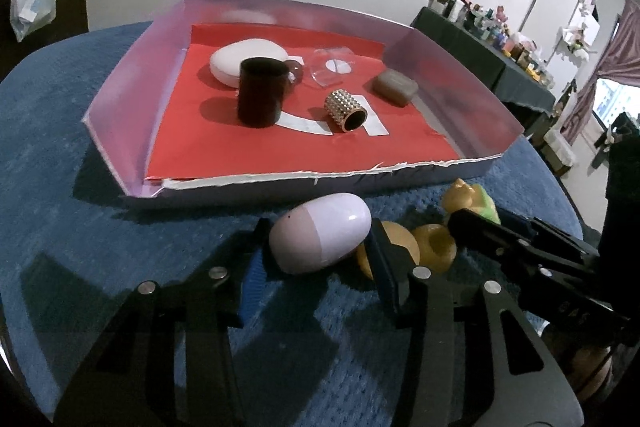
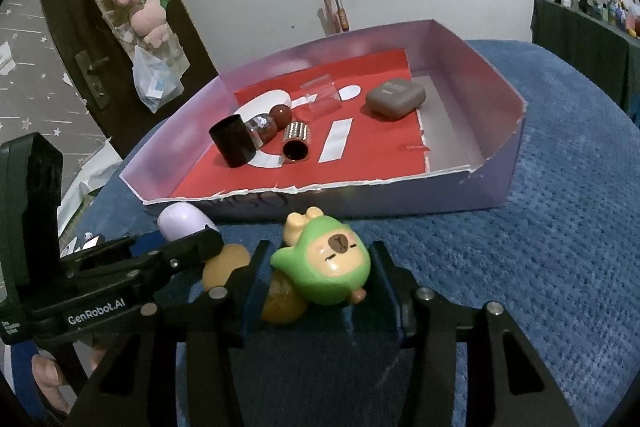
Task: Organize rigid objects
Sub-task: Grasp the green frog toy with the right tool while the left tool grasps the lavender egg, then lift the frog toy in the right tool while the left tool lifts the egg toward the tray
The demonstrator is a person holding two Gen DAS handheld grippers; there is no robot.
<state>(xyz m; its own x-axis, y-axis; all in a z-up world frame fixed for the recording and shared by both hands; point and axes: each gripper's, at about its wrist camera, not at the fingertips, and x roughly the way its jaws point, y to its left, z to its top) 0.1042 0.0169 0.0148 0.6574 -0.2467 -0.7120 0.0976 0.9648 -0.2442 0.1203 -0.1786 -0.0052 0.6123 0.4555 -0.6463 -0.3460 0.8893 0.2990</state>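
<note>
A lilac egg-shaped case [image 1: 320, 239] lies on the blue cloth just in front of the tray [image 1: 320, 183]. My left gripper [image 1: 320, 241] is shut on the case, a finger against each side. A green hooded capybara figure [image 2: 324, 267] rests on amber-yellow toy pieces [image 2: 224, 265]. My right gripper [image 2: 322, 269] is shut on that figure. In the left wrist view the right gripper's fingers [image 1: 500, 239] reach in from the right, over the yellow pieces [image 1: 436, 247]. The right wrist view shows the egg case [image 2: 180, 221] past the left gripper's finger [image 2: 184, 249].
The pink-walled tray with a red floor [image 2: 360, 167] holds a black cylinder [image 1: 262, 93], a studded gold tube [image 1: 346, 111], a white oval case [image 1: 248, 61], a grey-brown case [image 1: 396, 87] and a clear plastic box [image 1: 332, 67]. Its torn front wall is low. A white wall stands behind.
</note>
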